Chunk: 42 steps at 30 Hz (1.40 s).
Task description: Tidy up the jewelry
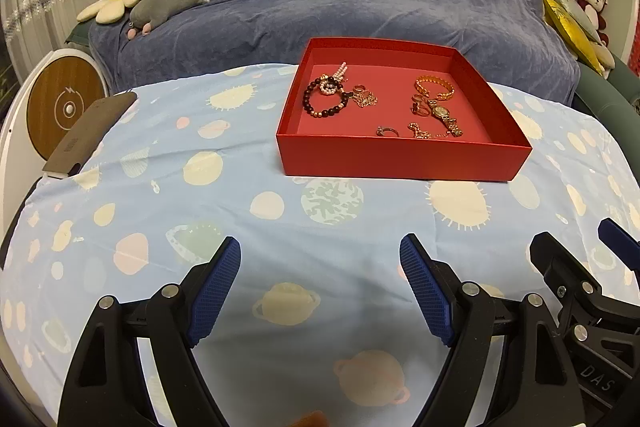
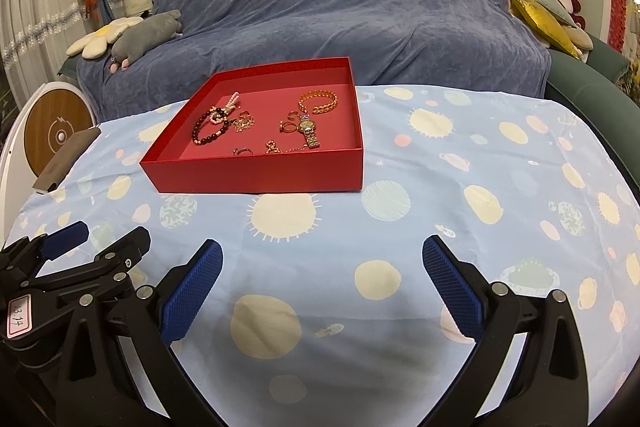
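On my far left, beyond the left gripper (image 1: 320, 275), I see a round wood-faced device (image 1: 66, 107) and a dark flat case (image 1: 90, 133) lying at the edge of the desk (image 1: 160, 195), which wears a pale blue cloth printed with planets. My left gripper hangs low over that cloth with its 2 blue fingers (image 1: 216, 287) spread wide apart and nothing between them.

Ahead of those fingers and a little to their right sits the red tray (image 1: 400, 157), well apart from the tips. Inside it, from left to right, I make out a dark beaded bracelet (image 1: 320, 105) with a small pearl string (image 1: 334, 81) overlapping its top, a tangle of gold chain (image 1: 364, 99), a small ring (image 1: 387, 131) near the front wall, a gold link bracelet (image 1: 436, 87) toward the back, and a gold watch (image 1: 444, 117) in front of it.

From the right wrist view the tray (image 2: 256, 173) lies ahead and to the left of my right gripper (image 2: 322, 279), whose 2 fingers (image 2: 452, 291) also stand wide apart, holding nothing, above the cloth. The left gripper shows just beside it at the lower left.

Behind the desk runs a sofa under a blue throw (image 2: 320, 7), with plush toys at both ends.
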{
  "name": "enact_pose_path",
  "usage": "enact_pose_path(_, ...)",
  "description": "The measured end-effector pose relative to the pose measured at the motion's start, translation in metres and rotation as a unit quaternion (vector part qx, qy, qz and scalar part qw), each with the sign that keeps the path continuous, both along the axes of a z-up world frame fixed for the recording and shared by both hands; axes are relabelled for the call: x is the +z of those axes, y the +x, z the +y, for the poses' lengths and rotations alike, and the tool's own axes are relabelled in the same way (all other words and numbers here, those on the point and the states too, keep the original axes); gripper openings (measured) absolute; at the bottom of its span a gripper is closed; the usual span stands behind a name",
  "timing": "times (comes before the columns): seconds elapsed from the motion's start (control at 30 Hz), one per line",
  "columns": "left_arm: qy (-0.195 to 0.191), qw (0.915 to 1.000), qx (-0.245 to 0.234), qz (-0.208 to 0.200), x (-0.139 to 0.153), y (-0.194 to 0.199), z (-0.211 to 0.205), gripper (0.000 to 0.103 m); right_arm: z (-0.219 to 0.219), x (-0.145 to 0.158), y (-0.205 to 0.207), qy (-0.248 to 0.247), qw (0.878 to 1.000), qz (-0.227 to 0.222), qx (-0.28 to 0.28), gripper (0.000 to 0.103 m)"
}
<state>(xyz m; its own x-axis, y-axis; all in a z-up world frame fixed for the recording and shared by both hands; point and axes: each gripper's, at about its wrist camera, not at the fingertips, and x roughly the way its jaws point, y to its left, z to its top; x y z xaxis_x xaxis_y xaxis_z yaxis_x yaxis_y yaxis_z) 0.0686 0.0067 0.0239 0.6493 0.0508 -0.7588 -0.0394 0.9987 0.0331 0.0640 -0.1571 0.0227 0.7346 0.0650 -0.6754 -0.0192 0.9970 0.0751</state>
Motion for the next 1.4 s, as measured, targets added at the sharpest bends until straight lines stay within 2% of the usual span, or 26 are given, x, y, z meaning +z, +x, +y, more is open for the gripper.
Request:
enact_pose_path(0.5, 0.008, 0.9999, 0.003, -0.012, 0.0018, -0.0039, -0.0016, 0.079, 0.0007, -0.0002, -0.0018, 0.001, 1.0, -0.003, -0.001, 0.098)
enact_pose_path(1.4, 0.007, 0.9999, 0.004, -0.01, 0.0014, -0.0043, -0.0017, 0.079, -0.0011, -0.0032, -0.0044, 0.006, 1.0, -0.003, -0.006, 0.098)
